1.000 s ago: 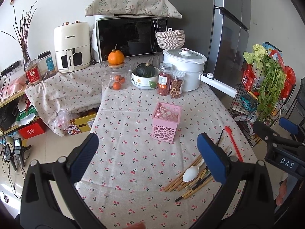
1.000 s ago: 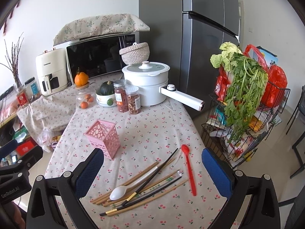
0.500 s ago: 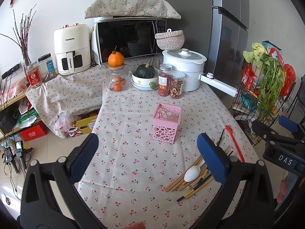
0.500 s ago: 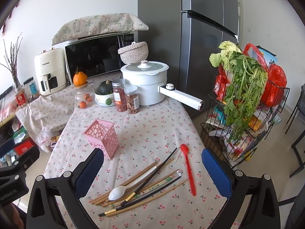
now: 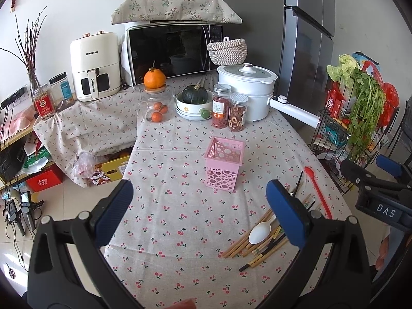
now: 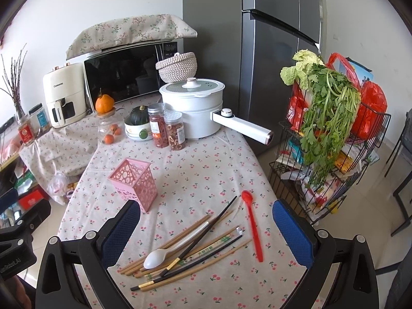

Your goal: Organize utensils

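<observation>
A pink perforated utensil holder [image 5: 224, 163] [image 6: 134, 184] stands upright and empty mid-table. Near the front right lies a loose pile of wooden and black chopsticks [image 6: 190, 249] [image 5: 260, 244] with a white spoon [image 6: 164, 251] [image 5: 260, 230] on top. A red spoon [image 6: 252, 228] [image 5: 318, 190] lies apart to their right. My left gripper [image 5: 199, 211] is open and empty, held above the table's front. My right gripper [image 6: 206, 231] is open and empty, above the chopstick pile.
At the back stand a white pot [image 6: 195, 110] with a long handle, two spice jars [image 6: 167, 130], a bowl with a squash [image 6: 137, 126], a jar with an orange on top [image 6: 106, 126], a microwave and an air fryer. A wire rack of vegetables [image 6: 332, 134] stands right of the table.
Both grippers have drifted slightly; the views shift a little. Nothing on the table has moved, and both grippers stay open.
</observation>
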`<action>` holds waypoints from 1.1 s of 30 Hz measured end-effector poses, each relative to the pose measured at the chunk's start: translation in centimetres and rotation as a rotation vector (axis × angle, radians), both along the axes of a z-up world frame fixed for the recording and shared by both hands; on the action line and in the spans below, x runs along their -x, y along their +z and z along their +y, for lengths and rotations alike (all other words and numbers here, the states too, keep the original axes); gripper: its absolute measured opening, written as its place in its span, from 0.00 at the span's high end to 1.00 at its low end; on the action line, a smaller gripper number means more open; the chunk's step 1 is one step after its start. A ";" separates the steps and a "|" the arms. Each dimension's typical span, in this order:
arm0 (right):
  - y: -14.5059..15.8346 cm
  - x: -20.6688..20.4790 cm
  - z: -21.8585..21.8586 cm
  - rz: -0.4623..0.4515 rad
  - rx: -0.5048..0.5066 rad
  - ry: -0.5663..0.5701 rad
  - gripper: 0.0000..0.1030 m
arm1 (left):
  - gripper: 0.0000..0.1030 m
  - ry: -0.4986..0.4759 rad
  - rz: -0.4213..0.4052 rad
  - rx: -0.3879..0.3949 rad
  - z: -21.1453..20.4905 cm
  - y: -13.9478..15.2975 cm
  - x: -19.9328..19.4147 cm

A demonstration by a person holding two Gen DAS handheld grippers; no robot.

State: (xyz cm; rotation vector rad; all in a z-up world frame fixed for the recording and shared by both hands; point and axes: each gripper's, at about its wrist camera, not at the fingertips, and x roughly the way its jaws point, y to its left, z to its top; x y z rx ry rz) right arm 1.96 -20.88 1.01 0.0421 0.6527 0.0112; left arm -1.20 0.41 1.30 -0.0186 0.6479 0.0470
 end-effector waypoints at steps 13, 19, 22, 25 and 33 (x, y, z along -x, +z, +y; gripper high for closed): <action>-0.3 -0.1 0.0 0.011 0.004 0.001 0.00 | 0.01 -0.004 0.004 -0.002 -0.1 -0.2 -0.1; -0.3 -0.1 0.0 0.011 0.003 0.001 0.00 | 0.01 -0.007 0.010 -0.001 -0.4 -0.5 0.0; -0.5 -0.1 -0.1 0.015 0.000 0.004 0.00 | 0.01 -0.011 0.020 0.007 -0.3 -0.7 -0.1; -0.7 -0.4 -0.4 0.038 -0.023 0.020 0.00 | 0.01 -0.017 0.034 0.028 -0.3 -0.9 -0.5; -3.2 -3.8 -4.3 0.161 -0.193 0.052 0.00 | 0.01 -0.179 0.125 0.079 -2.0 -2.5 -3.3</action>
